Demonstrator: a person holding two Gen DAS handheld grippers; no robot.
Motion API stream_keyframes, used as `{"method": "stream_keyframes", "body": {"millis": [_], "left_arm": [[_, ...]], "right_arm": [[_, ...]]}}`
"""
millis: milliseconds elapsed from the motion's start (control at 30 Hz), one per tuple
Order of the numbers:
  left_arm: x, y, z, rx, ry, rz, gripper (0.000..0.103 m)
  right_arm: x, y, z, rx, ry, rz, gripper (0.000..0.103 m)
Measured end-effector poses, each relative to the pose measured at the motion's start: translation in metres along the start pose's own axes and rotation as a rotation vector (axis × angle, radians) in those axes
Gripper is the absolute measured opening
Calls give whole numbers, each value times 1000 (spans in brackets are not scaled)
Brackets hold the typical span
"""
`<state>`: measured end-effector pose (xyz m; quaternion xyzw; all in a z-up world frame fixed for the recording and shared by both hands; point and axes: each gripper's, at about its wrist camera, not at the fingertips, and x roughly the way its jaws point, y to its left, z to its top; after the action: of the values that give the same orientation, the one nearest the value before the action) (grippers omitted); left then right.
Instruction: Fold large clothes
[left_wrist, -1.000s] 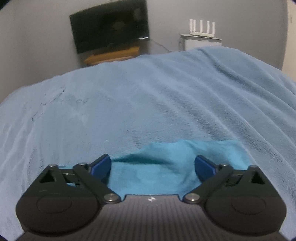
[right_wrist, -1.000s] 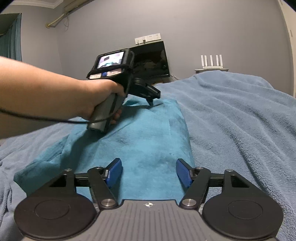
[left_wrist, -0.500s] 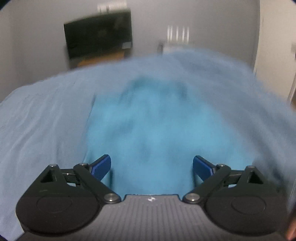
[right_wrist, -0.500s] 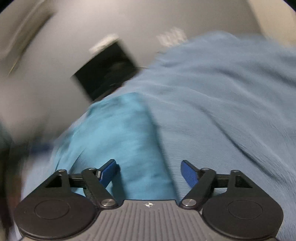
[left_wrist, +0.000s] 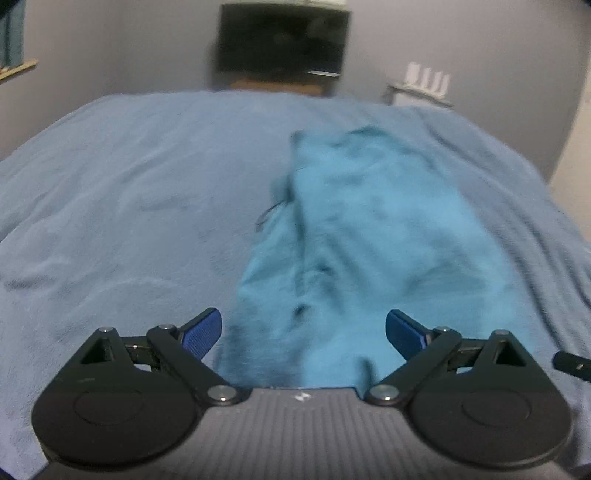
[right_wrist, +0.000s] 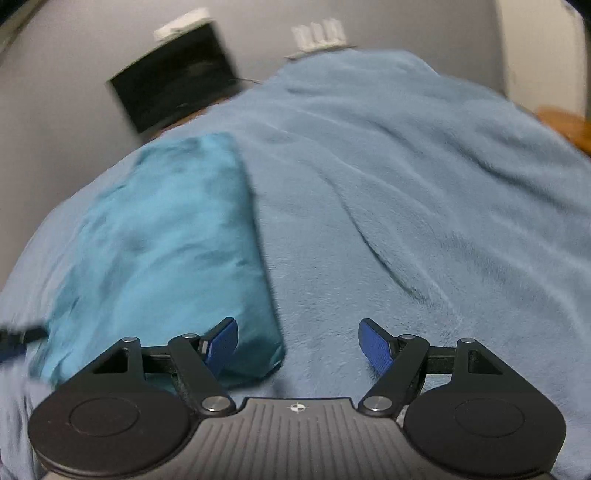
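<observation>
A teal garment (left_wrist: 369, 240) lies folded into a long strip on the light blue blanket (left_wrist: 129, 203) of a bed. My left gripper (left_wrist: 303, 332) hovers open over its near end, pads wide apart and touching nothing. In the right wrist view the garment (right_wrist: 166, 240) runs up the left side. My right gripper (right_wrist: 299, 343) stands by its near right corner, which lies just inside the left pad. Its jaws are closing, with mostly bare blanket (right_wrist: 406, 184) between them and no pad pressing cloth. The picture is blurred by motion.
A black screen (left_wrist: 282, 40) stands against the grey wall beyond the bed, with a white router (left_wrist: 426, 79) on a stand to its right. A dark part of the other gripper (left_wrist: 572, 363) pokes in at the right edge. A wooden edge (right_wrist: 565, 125) shows at far right.
The left gripper has pulled back from the garment's far end to its near end, so the whole strip now shows. The hand with that gripper has left the right view, which shifted right and rolled.
</observation>
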<state>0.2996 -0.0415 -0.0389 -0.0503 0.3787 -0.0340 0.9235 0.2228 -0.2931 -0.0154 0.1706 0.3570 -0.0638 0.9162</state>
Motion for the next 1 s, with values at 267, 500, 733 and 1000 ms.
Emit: {"method": "stream_keyframes", "body": {"millis": [267,500,733,1000], "left_arm": [[2,-47,-24,125,19,-55,96],[22,-61,-29,161,45,-73,96],[38,-68,-28,169,61,-75,96],[46,-70,-26,218,79,-91,96]], "right_arm": [[21,62,-24,-359,130,-86,63],[55,92,-40,-527,96,-136,52],[63,68,-19,-359,56,-71,39],[42,37,-4,-169,6,-14,28]]}}
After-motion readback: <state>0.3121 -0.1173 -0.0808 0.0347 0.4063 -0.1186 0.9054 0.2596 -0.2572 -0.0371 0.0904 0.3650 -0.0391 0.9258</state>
